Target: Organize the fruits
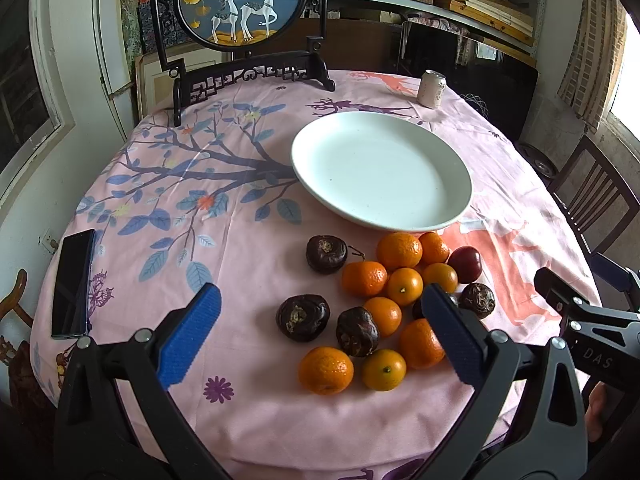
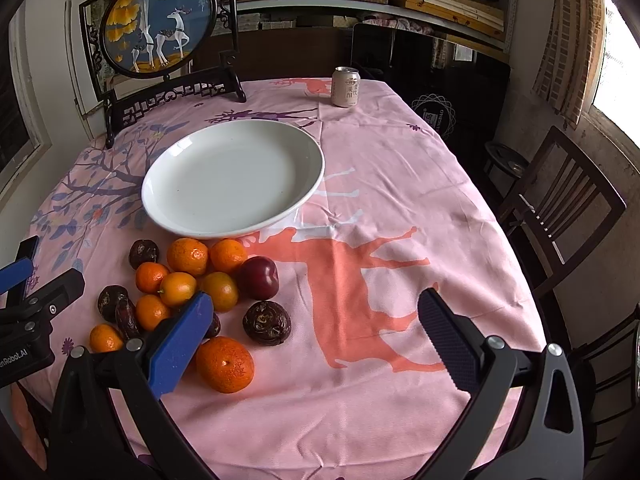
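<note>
White plate (image 1: 452,168) as landmark, bare, resting on a round table under a pink printed tablecloth (image 1: 248,412). Fruit pile (image 1: 400,284) lying on the cloth just in front of the plate's near rim, none of it on the plate: orange citrus fruits, several dark wrinkled fruits, and 1 smooth dark-red fruit (image 2: 261,277). The orange fruit nearest the plate (image 1: 399,249) sits just beside its rim; a large orange fruit (image 2: 225,364) lies at the pile's near edge, farthest from the plate. Left gripper (image 1: 320,328) held above the cloth in front of the plate, over the pile, fingers wide apart with nothing between the blue pads (image 1: 192,336). Right gripper (image 2: 316,334) held in front of and to the right of the plate, over bare cloth beside the pile, fingers likewise wide apart and holding nothing. Behind the plate: a drink can (image 2: 345,86) to the right and a round framed deer picture on a dark stand (image 1: 240,0) to the left. A dark phone (image 1: 74,282) lies well to the left of the plate at the table edge
</note>
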`<state>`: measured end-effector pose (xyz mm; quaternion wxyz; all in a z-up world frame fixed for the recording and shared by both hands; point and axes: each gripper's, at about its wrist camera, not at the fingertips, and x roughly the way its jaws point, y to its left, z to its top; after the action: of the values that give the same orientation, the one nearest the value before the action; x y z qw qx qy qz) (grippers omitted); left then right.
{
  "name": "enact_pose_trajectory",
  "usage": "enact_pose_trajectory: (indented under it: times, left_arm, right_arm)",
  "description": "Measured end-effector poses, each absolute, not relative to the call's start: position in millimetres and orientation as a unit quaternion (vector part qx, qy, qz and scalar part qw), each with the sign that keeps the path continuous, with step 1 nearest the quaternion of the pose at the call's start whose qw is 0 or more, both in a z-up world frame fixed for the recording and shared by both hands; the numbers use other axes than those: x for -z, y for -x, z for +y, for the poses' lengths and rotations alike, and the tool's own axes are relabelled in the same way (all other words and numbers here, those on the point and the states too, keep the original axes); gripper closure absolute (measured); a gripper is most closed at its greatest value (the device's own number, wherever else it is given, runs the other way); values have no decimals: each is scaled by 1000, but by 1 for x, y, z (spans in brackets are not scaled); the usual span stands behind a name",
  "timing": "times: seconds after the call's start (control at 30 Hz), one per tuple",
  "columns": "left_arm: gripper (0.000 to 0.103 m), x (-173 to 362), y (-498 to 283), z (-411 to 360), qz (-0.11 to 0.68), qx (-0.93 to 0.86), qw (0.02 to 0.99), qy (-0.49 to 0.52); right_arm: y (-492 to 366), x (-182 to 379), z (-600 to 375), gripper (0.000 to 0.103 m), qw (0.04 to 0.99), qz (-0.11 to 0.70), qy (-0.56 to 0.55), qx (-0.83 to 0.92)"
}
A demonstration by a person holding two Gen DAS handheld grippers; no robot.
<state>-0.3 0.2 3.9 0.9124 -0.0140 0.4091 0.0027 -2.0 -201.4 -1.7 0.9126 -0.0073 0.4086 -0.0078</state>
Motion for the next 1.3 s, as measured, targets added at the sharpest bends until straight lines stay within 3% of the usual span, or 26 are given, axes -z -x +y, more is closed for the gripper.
enact_pose_trajectory:
  times: [1.3]
  left_arm:
    - [2, 3, 1, 1, 412, -2, 911, 16]
  right_arm:
    - [2, 2, -198, 1, 912, 411, 7, 4]
